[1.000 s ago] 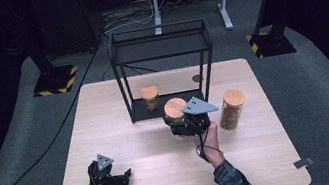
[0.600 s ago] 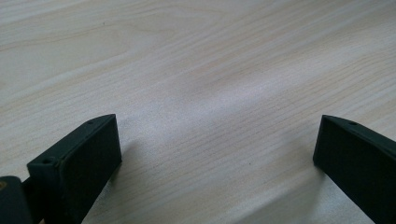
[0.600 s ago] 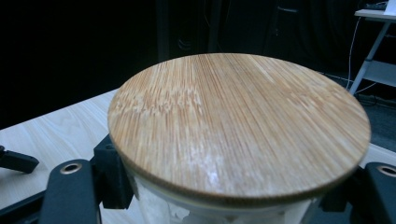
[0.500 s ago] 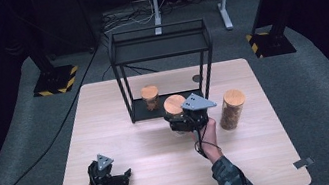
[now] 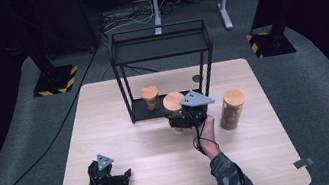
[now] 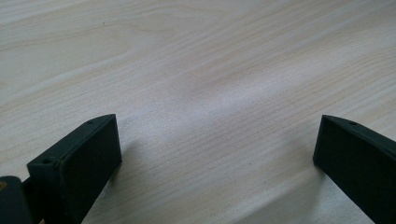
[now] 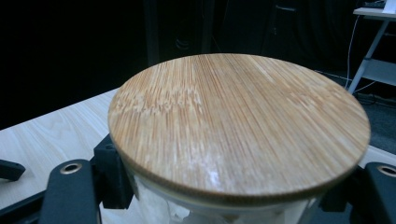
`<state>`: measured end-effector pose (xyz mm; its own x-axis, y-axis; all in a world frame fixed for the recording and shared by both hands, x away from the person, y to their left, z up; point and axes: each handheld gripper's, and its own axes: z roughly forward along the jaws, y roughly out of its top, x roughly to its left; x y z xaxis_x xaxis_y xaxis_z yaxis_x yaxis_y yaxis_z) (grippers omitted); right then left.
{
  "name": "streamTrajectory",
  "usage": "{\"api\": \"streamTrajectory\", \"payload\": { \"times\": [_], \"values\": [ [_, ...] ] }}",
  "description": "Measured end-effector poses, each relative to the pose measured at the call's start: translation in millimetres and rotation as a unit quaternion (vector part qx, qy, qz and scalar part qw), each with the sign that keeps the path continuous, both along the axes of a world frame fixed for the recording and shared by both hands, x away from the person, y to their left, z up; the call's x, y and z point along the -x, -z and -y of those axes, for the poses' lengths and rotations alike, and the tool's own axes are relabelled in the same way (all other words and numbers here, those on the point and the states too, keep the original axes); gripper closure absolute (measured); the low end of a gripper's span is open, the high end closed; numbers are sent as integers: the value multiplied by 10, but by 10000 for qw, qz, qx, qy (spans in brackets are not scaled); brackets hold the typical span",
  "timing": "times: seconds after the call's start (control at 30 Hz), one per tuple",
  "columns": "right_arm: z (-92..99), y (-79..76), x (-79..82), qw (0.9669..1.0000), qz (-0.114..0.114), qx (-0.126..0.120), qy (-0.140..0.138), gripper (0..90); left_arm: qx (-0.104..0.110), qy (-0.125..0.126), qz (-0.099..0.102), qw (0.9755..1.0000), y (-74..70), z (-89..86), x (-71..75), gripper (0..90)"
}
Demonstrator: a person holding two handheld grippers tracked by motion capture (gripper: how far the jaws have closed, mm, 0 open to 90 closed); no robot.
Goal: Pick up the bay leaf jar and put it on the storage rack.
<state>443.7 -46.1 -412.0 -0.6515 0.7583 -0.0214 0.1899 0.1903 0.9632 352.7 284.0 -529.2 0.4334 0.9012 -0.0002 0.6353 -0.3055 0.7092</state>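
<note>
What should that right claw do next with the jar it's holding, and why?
Probably carry the jar forward into the black rack, beside the jar already standing there. The right claw is clamped on it below its bamboo lid, just in front of the rack's open lower shelf.

We find no text, label, brand or number that we can read in any view. The only sign-like marks we see are the yellow-and-black hazard stripes on the two stand bases on the floor, one to each side beyond the bench; they carry no wording. The bamboo lid is bare wood grain.
</note>
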Motion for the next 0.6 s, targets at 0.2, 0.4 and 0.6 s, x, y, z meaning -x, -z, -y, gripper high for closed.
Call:
{"api": "streamTrajectory", "payload": {
  "times": [0.2, 0.4, 0.6],
  "values": [
    [-21, -11, -58, 10000, -15, 6, 19, 245, 0, 0, 0, 10000, 0, 0, 0, 3],
    [-39, -22, -136, 10000, -61, -31, 39, 245, 2, -2, 0, 10000, 0, 1, 0, 4],
    [-57, -25, -210, 9999, -81, -29, 73, 245, 2, -2, 1, 10000, 0, 0, 0, 4]
  ]
}}
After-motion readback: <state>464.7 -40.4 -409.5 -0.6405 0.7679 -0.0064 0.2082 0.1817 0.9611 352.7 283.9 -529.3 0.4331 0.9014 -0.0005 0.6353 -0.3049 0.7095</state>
